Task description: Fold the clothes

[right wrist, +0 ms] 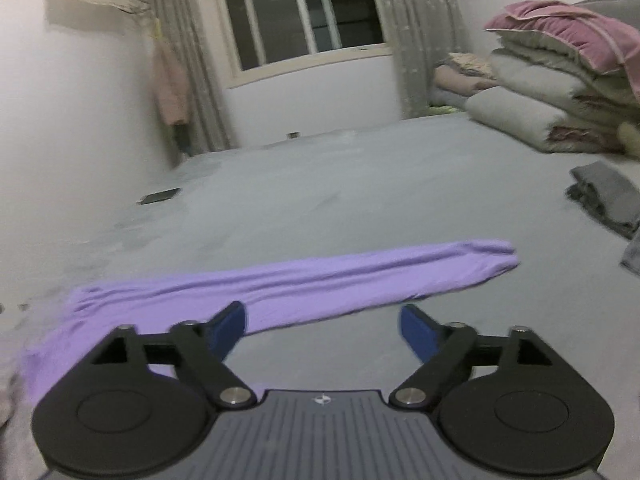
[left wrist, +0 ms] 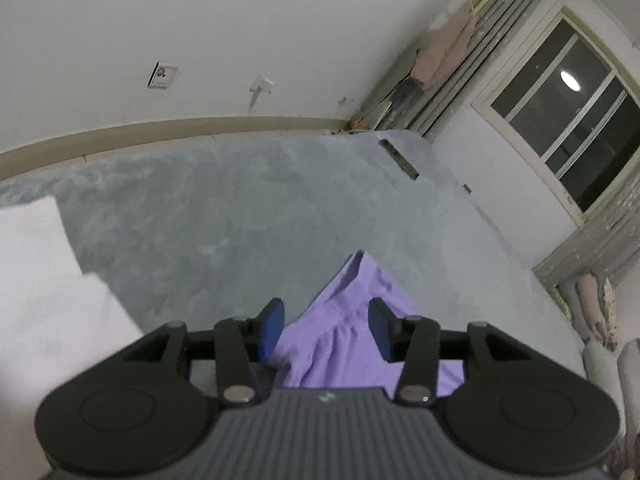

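A purple garment (right wrist: 320, 280) lies on the grey bed cover as a long folded strip running left to right. In the left wrist view one end of it (left wrist: 352, 320) lies between and under my fingers. My left gripper (left wrist: 326, 320) is open, its blue pads either side of the purple cloth, just above it. My right gripper (right wrist: 322, 320) is wide open and empty, hovering just in front of the strip's near edge.
The grey bed cover (right wrist: 360, 184) spreads ahead. A white folded cloth (left wrist: 40, 280) lies at the left. A dark phone (right wrist: 160, 196) lies far left. Grey clothes (right wrist: 608, 196) lie at the right, stacked quilts (right wrist: 560, 92) behind. Wall and window beyond.
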A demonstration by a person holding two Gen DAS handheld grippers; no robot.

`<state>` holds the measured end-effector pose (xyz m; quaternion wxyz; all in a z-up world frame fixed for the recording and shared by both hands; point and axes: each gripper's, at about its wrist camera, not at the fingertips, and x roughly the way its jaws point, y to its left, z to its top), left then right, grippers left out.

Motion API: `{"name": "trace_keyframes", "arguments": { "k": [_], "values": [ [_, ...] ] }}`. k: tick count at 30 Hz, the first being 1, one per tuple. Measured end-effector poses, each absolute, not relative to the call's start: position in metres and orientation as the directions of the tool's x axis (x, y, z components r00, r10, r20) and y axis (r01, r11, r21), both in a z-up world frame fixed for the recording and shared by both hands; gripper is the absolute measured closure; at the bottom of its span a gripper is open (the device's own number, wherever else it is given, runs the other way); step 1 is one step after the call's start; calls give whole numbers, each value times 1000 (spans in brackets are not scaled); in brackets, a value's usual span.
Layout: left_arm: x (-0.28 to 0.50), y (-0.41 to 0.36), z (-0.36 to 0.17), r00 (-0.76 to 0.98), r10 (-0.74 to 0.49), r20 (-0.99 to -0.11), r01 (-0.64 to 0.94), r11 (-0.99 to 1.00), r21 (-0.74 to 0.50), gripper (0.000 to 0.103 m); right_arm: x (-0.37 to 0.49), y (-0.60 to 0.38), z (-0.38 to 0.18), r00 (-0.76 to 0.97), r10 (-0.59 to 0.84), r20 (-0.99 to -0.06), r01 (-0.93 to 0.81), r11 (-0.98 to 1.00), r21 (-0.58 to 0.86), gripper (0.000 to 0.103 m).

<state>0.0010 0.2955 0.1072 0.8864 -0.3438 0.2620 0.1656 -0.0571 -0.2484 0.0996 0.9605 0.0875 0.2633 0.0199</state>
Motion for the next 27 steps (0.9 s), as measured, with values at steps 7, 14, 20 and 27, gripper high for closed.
{"name": "trace_keyframes", "arguments": {
  "k": [7,14,20,27],
  "values": [
    [15,291,62,777,68,-626,-483,702,-524,59,-74,-255,65,824,100,-558,20,979,204,3],
    [25,294,37,787,75,-612,-478,701,-529,101,-62,-269,53,774,30,-633,101,980,170,3],
    [7,303,50,817,169,-551,-497,690,-525,102,-60,-263,48,753,-7,-658,117,985,123,17],
    [5,303,52,792,226,-568,-536,702,-468,102,-59,-256,46,739,-10,-674,114,987,110,27]
  ]
}}
